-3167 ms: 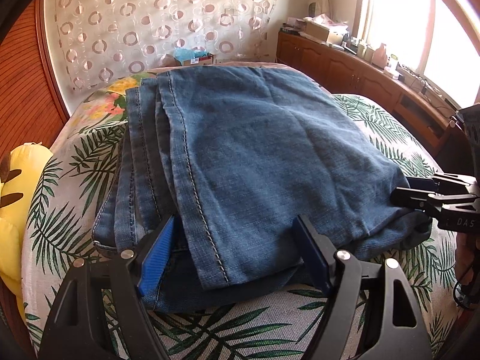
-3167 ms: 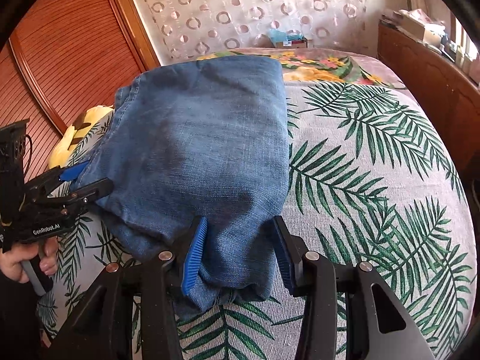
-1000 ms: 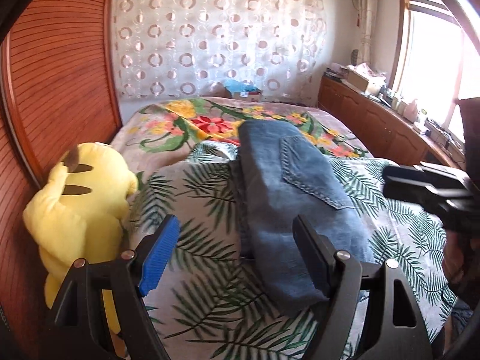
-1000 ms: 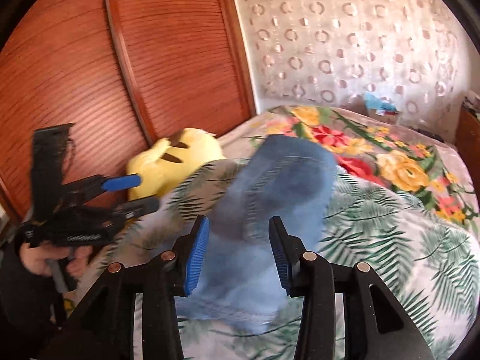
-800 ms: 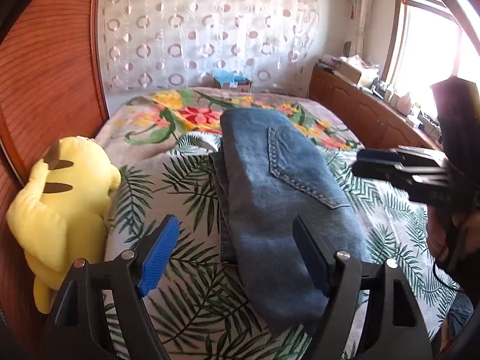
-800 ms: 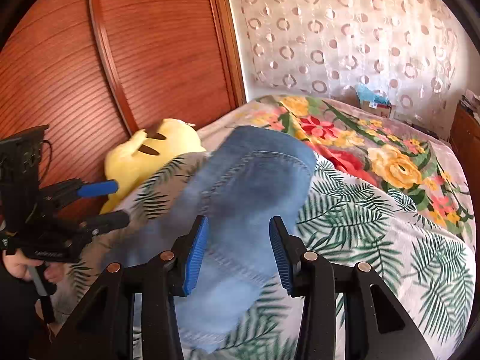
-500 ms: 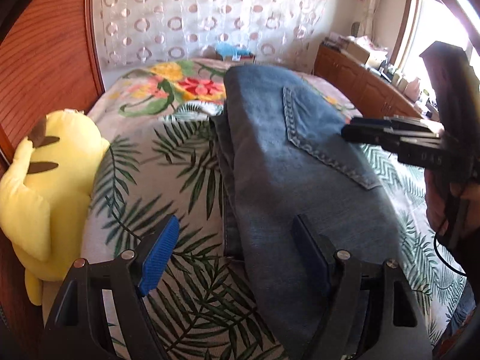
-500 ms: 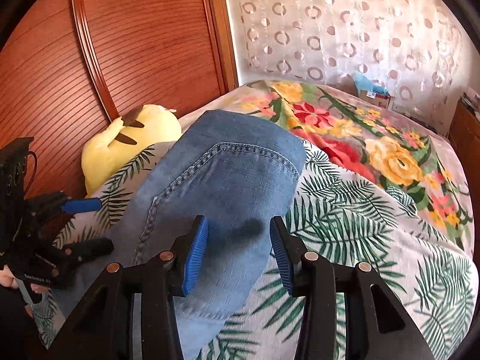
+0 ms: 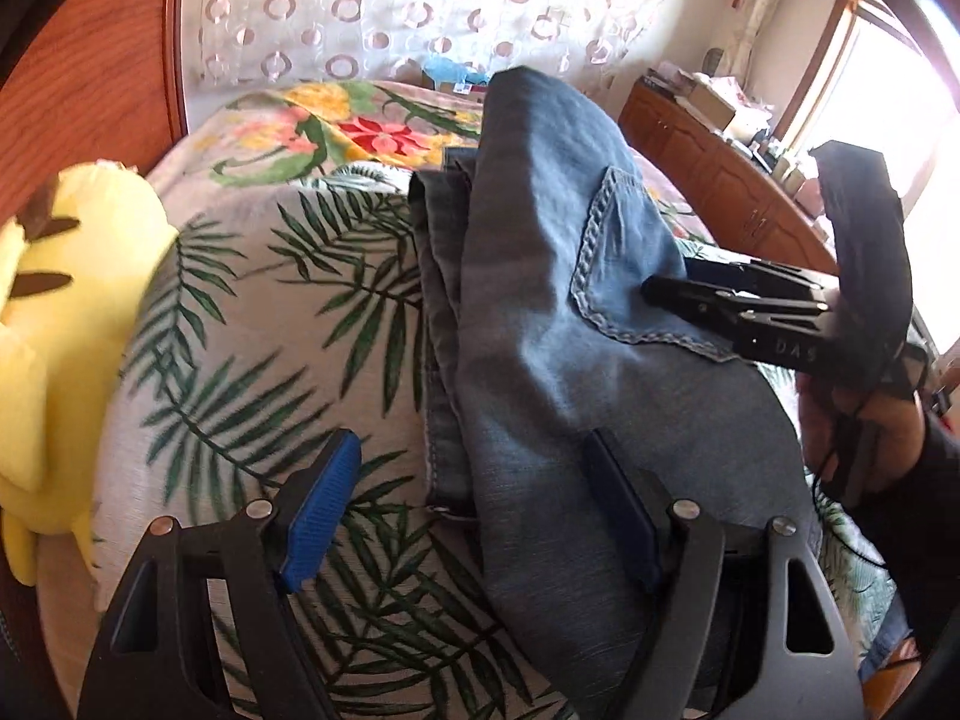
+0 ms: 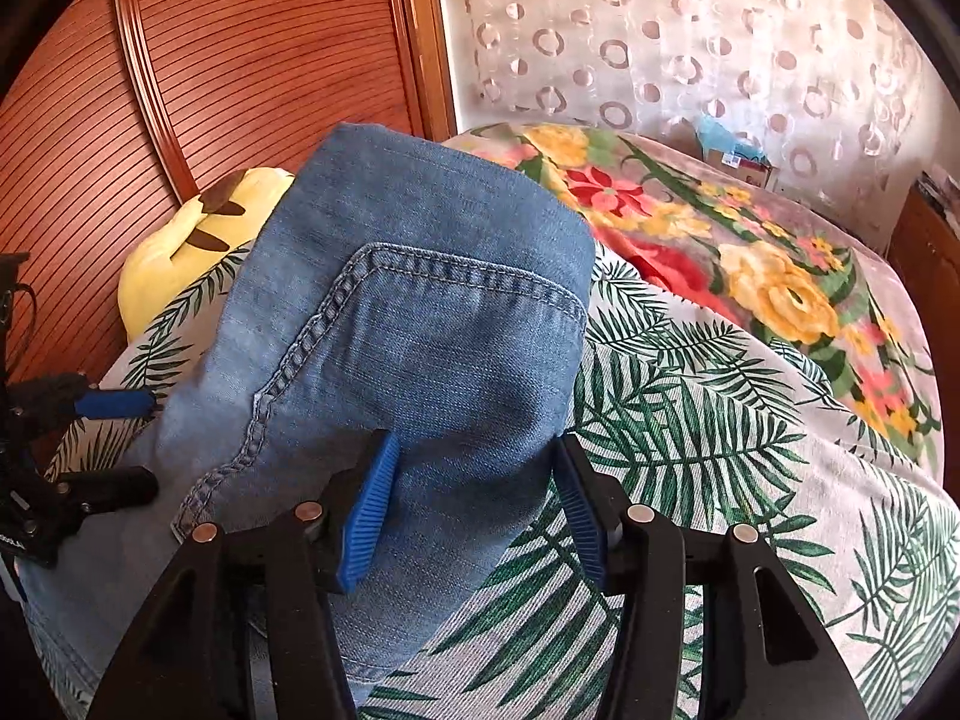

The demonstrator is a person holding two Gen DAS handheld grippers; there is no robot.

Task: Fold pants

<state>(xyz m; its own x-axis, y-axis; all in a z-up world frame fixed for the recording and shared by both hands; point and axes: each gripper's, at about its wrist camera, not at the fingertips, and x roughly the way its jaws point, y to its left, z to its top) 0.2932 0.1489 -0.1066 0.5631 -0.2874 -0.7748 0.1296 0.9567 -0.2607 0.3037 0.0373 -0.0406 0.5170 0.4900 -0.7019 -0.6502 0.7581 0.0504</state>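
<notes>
Folded jeans (image 9: 540,312) lie lengthwise on bed (image 9: 252,312), back pocket (image 10: 420,348) up. Left claw (image 9: 474,510) wide, straddling near left edge, likely to square stack. Right claw (image 10: 474,510) wide over near right corner, gripping nothing. Yellow plush (image 9: 54,324) well apart.

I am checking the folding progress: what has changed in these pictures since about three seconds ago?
The jeans were folded over again into a narrower stack with a back pocket on top. Both the left gripper and the right gripper, open, drew back, then came close again. The yellow plush toy stayed beside them.
</notes>
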